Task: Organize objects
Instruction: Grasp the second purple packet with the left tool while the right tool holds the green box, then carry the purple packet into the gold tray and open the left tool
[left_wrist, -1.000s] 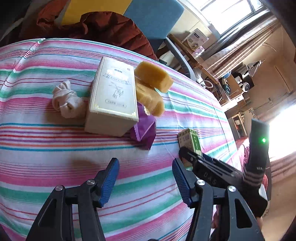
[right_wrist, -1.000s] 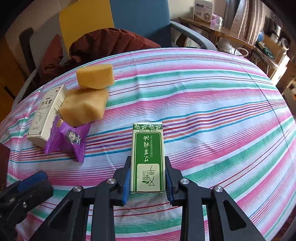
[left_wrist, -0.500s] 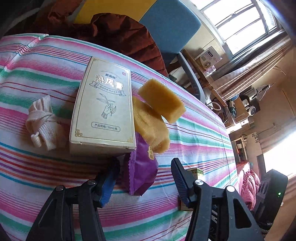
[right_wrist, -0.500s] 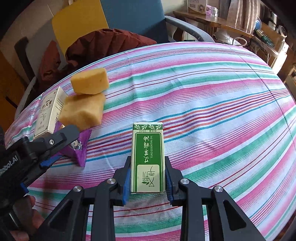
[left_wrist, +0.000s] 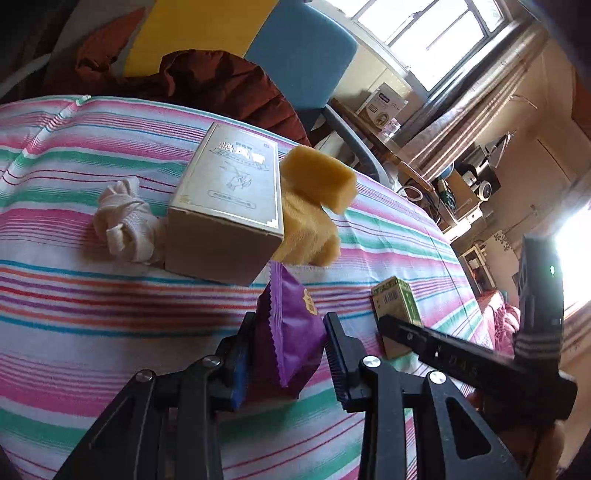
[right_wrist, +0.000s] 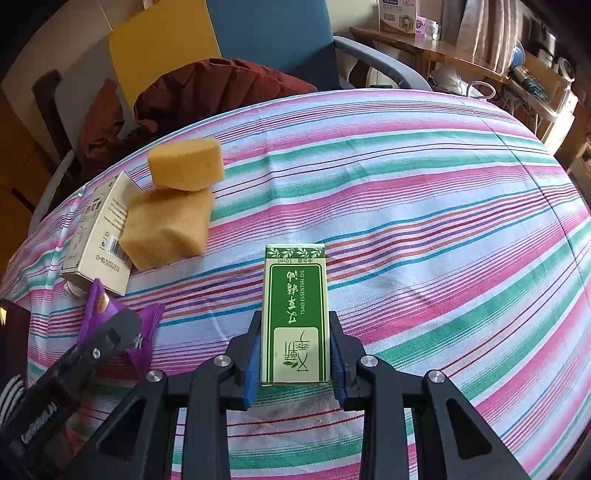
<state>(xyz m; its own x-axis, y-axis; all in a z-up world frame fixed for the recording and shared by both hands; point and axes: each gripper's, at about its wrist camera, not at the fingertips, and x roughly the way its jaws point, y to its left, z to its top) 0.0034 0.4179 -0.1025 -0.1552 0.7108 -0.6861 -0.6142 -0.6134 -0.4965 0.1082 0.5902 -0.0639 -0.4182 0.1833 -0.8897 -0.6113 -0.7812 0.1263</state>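
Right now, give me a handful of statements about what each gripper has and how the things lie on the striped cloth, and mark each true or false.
1. The right gripper is shut on the green box. True.
2. The purple packet sits between the fingers of the left gripper, which are closing on it. True.
3. The two yellow sponges lie far apart on the striped cloth. False: one sits on top of the other.
4. The beige box stands upright on its end. False: it lies on its broad side.
5. A knotted white cloth lies beside the beige box. True.
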